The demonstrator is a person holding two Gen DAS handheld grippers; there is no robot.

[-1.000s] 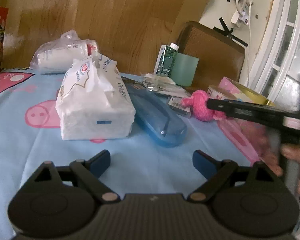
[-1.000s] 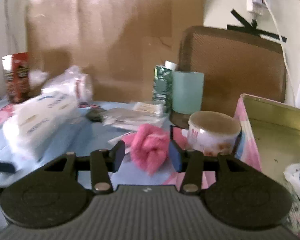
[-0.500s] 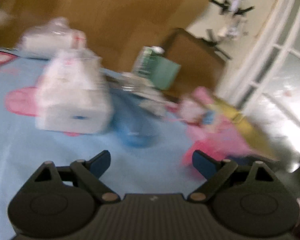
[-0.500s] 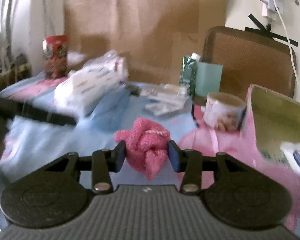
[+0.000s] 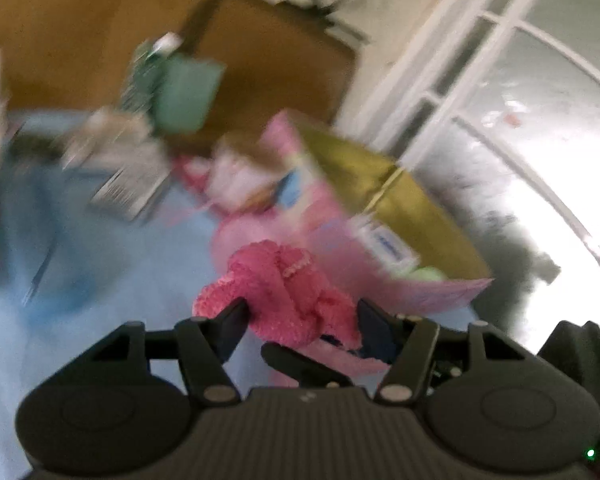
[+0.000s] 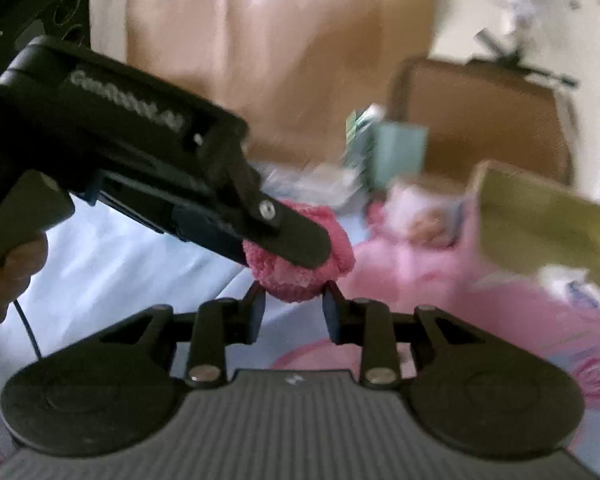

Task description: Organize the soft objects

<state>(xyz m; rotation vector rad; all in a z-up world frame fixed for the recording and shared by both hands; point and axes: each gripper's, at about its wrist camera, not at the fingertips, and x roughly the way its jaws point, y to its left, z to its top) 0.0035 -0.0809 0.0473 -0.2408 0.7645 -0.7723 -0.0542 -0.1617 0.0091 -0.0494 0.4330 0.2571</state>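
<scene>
A pink knitted soft bundle (image 5: 288, 292) (image 6: 300, 276) hangs above the blue cloth between both grippers. My left gripper (image 5: 300, 320) has closed in around it, its fingers (image 5: 230, 322) pressing the sides. It shows from the side in the right wrist view (image 6: 296, 240), with one finger lying over the bundle. My right gripper (image 6: 294, 300) stands just under the bundle, its fingertips (image 6: 256, 304) at the lower edge, slightly parted. One of its fingers shows below the bundle in the left wrist view. Both views are blurred.
An open pink box with a gold inside (image 5: 384, 200) (image 6: 540, 220) stands to the right, with white packets in it. A round tub (image 6: 424, 212), a green carton and teal cup (image 6: 384, 152), and a brown chair back (image 5: 268, 68) stand behind. A glass door (image 5: 520, 120) is at right.
My right gripper lifted the pink bundle off the table and brought it toward the left. My left gripper swung right and narrowed onto the bundle. The right fingers have slipped to its underside.
</scene>
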